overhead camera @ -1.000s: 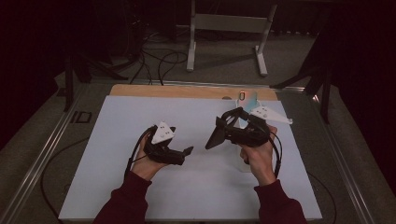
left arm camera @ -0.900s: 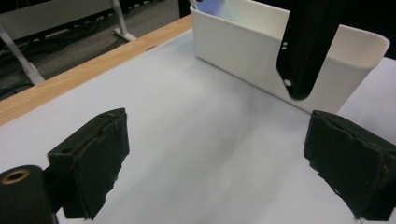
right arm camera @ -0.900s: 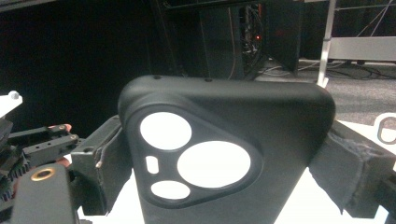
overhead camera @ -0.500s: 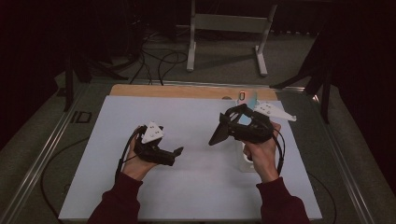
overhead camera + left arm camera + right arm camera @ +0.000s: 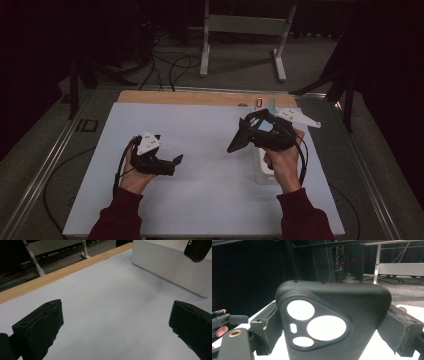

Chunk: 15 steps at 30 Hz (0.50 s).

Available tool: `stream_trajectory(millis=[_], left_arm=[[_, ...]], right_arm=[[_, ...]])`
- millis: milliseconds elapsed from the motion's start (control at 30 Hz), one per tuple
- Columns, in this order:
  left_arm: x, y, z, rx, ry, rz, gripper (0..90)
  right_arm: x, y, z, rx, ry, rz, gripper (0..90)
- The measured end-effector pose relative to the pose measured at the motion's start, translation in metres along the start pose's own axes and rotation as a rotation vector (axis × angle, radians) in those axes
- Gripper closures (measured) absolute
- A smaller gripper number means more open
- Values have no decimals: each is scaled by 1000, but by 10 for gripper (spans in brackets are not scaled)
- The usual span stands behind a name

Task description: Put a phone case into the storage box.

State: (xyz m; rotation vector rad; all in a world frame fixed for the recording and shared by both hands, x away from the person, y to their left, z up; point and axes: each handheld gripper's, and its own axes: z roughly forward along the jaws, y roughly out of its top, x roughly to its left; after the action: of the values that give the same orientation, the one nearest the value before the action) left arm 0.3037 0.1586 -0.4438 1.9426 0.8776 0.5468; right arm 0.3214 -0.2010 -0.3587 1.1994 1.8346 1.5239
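High view: the right gripper is raised above the white counter, its jaws clamped on a matte black phone case with a rounded-triangle camera cut-out; the case's long axis slants down toward the counter's middle, so its free end points at the left gripper; that gripper lies low, just above the sheet, jaws aimed back at the case, the 2 still apart. A white rectangular box sits just beneath the right hand.

Left gripper view: the jaws have just been opening and stand at their widest with bare counter between them; the case's tip hangs ahead and above, beyond the box wall.

Right gripper view: both pads press the case's side edges; the left hand is the nearer free one, and I judge a hand-over comes next.
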Motion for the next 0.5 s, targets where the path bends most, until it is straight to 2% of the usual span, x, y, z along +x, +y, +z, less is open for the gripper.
stream_trajectory(millis=[500], left_arm=[[7, -17, -8, 9, 37, -3, 0]], right_arm=[[-6, 2, -1, -4, -22, 2, 135]])
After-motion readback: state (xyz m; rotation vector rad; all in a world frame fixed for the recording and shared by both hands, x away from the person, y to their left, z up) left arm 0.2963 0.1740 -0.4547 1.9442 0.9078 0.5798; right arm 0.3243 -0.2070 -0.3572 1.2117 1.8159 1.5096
